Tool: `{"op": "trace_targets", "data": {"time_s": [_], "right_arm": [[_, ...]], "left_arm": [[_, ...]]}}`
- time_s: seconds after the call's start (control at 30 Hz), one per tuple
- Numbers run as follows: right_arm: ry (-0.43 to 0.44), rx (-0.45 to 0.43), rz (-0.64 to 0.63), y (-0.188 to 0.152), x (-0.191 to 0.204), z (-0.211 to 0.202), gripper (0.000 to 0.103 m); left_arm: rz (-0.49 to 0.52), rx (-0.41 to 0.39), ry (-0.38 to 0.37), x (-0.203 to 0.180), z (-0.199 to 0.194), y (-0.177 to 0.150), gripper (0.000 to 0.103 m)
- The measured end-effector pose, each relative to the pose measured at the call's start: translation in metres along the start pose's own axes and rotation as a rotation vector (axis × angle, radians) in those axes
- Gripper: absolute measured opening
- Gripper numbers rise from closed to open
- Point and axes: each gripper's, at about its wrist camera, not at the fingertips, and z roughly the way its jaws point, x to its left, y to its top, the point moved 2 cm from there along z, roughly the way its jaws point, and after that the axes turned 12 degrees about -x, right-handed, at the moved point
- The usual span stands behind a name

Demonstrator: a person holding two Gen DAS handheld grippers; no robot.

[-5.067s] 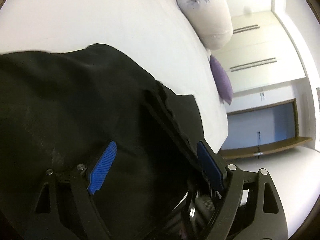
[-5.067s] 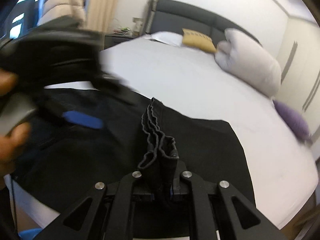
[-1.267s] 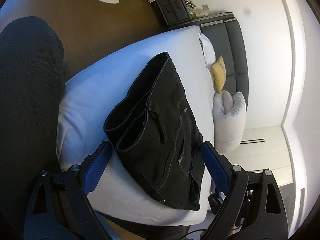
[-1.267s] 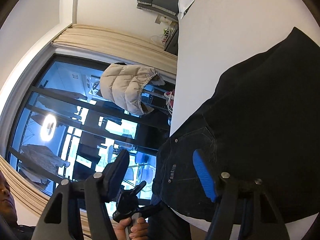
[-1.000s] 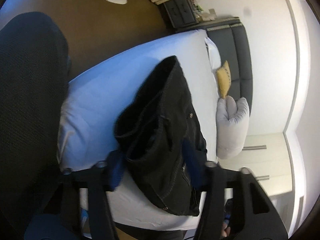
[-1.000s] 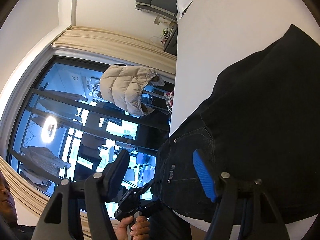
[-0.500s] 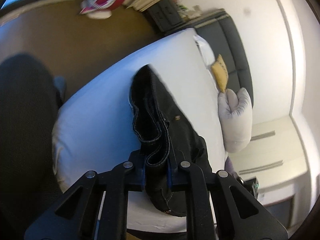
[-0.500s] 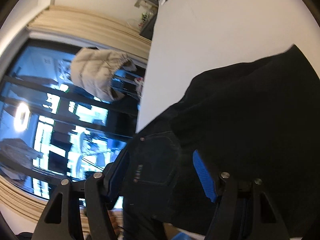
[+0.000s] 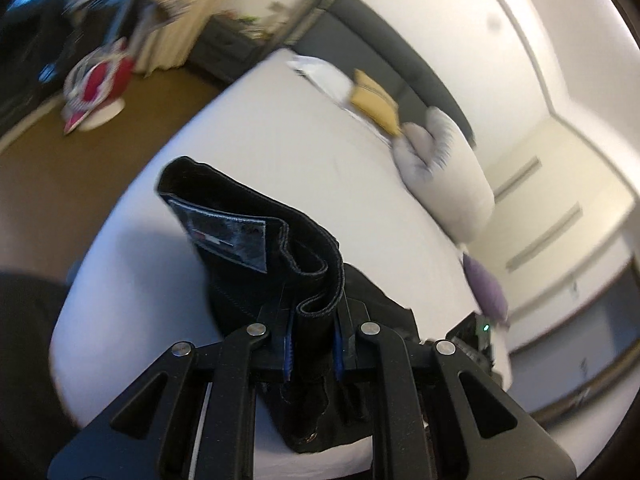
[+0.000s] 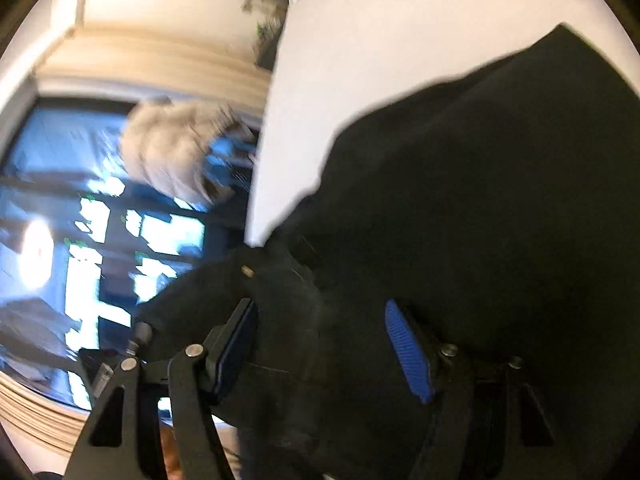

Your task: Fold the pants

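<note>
The left tongs (image 9: 312, 350) are pinched nearly together on a thick bunch of the black pants (image 9: 256, 268), gripping several layers at the waistband, whose stitched edges curl up in folds just above the blue pads. From that grip the pants stand lifted over the near corner of the white bed (image 9: 280, 152), with the rest of the cloth hanging down below the tongs. A rectangular leather-like brand patch (image 9: 224, 236) shows on the waistband, turned toward the camera; it carries a small red and dark mark and some pale lettering, but blur makes the writing unreadable. In the right wrist view the right tongs (image 10: 320, 344) stand wide apart, the black pants (image 10: 480, 220) filling the space between and beyond them; whether either pad touches the cloth cannot be told. A small metal rivet (image 10: 247, 271) glints on the denim near a seam. Farther up the bed lie a yellow cushion (image 9: 374, 100), a pale grey pillow (image 9: 444, 168) and a purple cushion (image 9: 486, 288), against a dark headboard (image 9: 384, 52).
</note>
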Motion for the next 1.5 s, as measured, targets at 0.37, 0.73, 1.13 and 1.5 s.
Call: {"op": "trace_targets", "data": {"time_s": [0.37, 0.73, 1.13, 1.5], "right_arm": [[0.199, -0.006, 0.108, 0.05, -0.022, -0.057, 0.086], [0.109, 0.127, -0.048, 0.072, -0.013, -0.028, 0.086], [-0.074, 0.1, -0.143, 0.086, -0.032, -0.051, 0.012], [-0.133, 0.05, -0.137, 0.106, -0.058, -0.074, 0.011]], "left_arm": [[0.468, 0.2, -0.186, -0.192, 0.105, -0.098, 0.012], [0.743, 0.303, -0.204, -0.256, 0.144, -0.199, 0.012], [0.835, 0.324, -0.253, -0.278, 0.164, -0.253, 0.012], [0.857, 0.357, -0.313, -0.296, 0.176, -0.273, 0.012]]}}
